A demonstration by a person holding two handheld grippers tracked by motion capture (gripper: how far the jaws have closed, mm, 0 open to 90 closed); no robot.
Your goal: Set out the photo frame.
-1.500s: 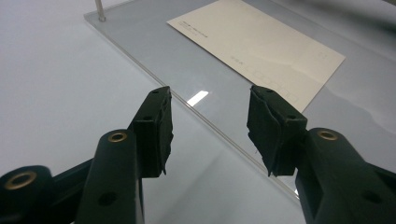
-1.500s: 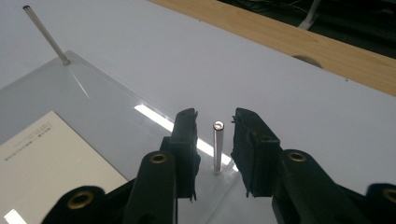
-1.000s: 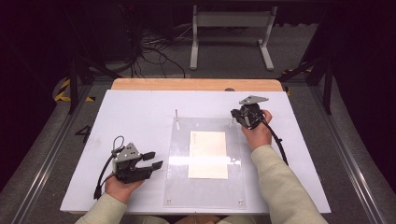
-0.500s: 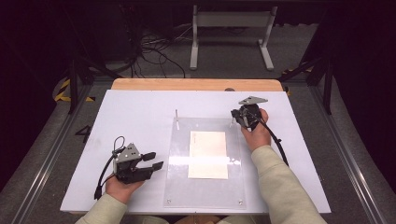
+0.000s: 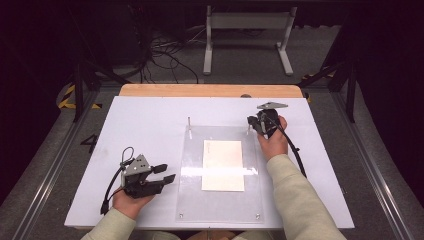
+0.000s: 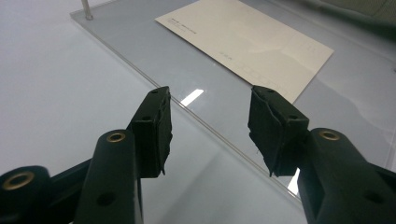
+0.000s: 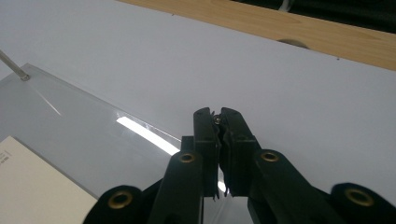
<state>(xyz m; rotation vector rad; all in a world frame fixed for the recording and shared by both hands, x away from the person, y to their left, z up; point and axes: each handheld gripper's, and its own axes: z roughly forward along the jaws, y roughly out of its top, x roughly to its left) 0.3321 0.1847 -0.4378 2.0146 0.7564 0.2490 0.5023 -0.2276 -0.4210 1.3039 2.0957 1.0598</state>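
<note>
A clear acrylic plate point(image 5: 195, 200) lies in the middle of the white table, with a cream card point(image 5: 222, 165) flat on it. A thin metal pin point(image 5: 189, 122) stands at its far left corner. My right gripper point(image 5: 252, 125) is at the plate's far right corner; in the right gripper view the right gripper point(image 7: 218, 116) is shut on the tip of a second metal pin point(image 7: 216, 120). My left gripper point(image 5: 167, 173) rests open by the plate's left edge. In the left gripper view the left gripper point(image 6: 210, 130) straddles that edge with nothing held, and the card point(image 6: 247, 42) lies beyond.
The white table top point(image 5: 150, 125) has a wooden strip point(image 5: 210, 90) along its far edge. Past the table stand a metal frame point(image 5: 247, 30) and loose cables point(image 5: 165, 55) on the floor. Each gripper's cable trails toward the person's side.
</note>
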